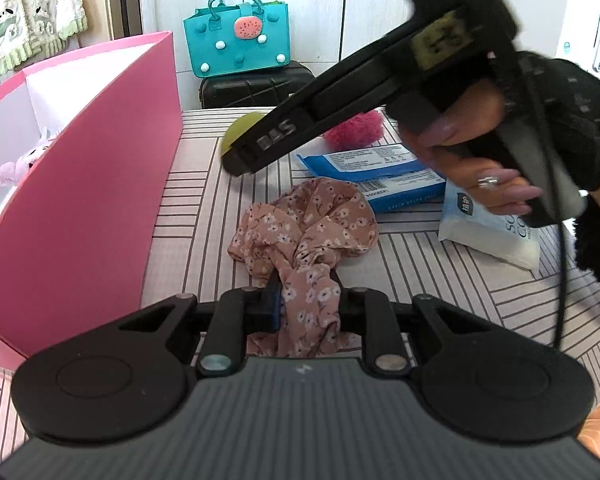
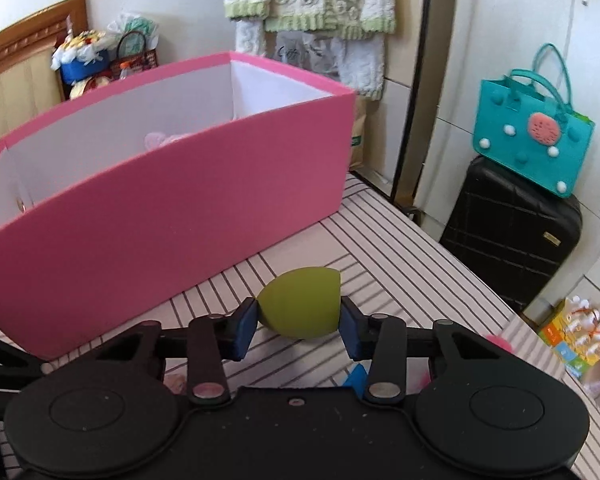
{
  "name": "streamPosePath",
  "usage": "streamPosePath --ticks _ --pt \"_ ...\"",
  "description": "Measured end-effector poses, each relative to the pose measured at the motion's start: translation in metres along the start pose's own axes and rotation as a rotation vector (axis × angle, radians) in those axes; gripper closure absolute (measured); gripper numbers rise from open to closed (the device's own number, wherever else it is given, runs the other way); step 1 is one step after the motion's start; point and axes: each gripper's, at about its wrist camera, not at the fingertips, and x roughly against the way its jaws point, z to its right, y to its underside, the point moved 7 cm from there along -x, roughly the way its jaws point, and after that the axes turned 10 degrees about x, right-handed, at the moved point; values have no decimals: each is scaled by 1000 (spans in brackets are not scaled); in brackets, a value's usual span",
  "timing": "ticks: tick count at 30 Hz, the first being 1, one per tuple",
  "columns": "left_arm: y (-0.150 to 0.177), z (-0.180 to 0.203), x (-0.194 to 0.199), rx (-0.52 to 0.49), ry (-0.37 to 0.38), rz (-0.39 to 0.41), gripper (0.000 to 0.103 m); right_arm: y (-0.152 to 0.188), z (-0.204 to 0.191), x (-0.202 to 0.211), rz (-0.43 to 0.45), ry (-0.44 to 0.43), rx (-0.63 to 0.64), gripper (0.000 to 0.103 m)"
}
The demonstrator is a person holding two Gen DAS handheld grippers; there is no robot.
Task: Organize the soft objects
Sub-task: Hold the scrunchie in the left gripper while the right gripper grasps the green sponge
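My left gripper point(image 1: 306, 300) is shut on a pink floral fabric scrunchie point(image 1: 306, 232) that rests on the striped table point(image 1: 440, 280). My right gripper point(image 2: 300, 322) has its blue pads against both sides of a green makeup sponge point(image 2: 300, 306) on the table; it also shows in the left wrist view point(image 1: 244, 164), held by a hand, with the sponge point(image 1: 238, 132) behind its tip. A pink box point(image 2: 180, 204) with a white inside stands at the left and holds a pale pink plush item point(image 1: 24, 160).
A fuzzy pink pompom point(image 1: 354, 130), a blue wipes packet point(image 1: 380, 176) and a white wipes packet point(image 1: 492, 236) lie on the table. Beyond the table's far edge a teal handbag point(image 2: 534, 146) sits on a black suitcase point(image 2: 512, 232).
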Motion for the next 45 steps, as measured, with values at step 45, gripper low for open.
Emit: streamPosePath --ticks 45 --pt "-14 3 89 -77 160 31 89 86 -59 145 30 134 -363 54"
